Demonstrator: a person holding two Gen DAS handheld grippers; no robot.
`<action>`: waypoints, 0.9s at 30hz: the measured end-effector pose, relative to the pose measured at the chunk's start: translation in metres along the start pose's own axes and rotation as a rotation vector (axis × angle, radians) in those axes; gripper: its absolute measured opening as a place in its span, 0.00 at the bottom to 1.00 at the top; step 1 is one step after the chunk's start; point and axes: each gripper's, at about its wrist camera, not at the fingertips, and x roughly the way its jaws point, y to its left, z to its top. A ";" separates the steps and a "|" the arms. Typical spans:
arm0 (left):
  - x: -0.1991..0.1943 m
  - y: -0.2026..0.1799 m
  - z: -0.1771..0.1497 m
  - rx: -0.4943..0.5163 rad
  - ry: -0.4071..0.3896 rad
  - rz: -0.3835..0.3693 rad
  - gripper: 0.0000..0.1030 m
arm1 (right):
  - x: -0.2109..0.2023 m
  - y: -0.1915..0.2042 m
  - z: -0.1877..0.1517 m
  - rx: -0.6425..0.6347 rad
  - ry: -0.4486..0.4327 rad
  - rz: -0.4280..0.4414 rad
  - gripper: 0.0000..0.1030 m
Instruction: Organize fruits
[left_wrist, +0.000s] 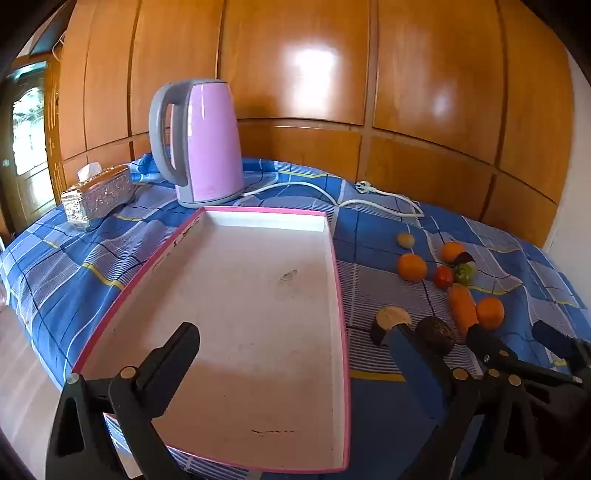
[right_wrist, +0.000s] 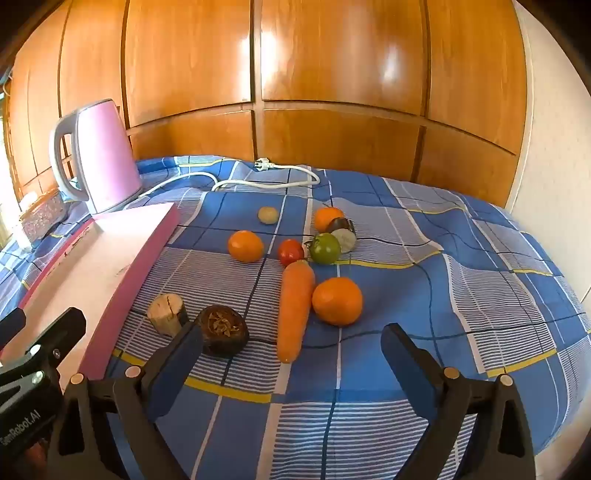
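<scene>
Right wrist view: the right gripper tilts downward, jaws spread wide and empty. A long orange carrot lies just beyond them on the blue checked cloth. The left gripper gapes likewise above the shallow pink-rimmed white tray.

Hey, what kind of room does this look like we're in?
Probably a room in a home, perhaps a bedroom or a hotel room. Glossy wooden wall panels stand behind a surface under a blue plaid cloth, which bears a pink electric kettle and a silver tissue box.

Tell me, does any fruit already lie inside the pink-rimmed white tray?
No, the pink-rimmed white tray holds nothing; the oranges rest on the cloth beside it.
</scene>
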 end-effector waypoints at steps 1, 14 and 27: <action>0.002 0.002 0.001 0.004 0.005 -0.010 1.00 | -0.001 -0.001 0.000 0.002 0.000 0.001 0.96; -0.007 -0.009 -0.002 0.063 -0.029 0.064 1.00 | 0.001 0.000 0.001 -0.008 0.013 -0.031 0.96; -0.004 -0.005 -0.003 0.047 -0.031 0.032 1.00 | 0.002 -0.002 -0.001 -0.004 0.031 -0.034 0.95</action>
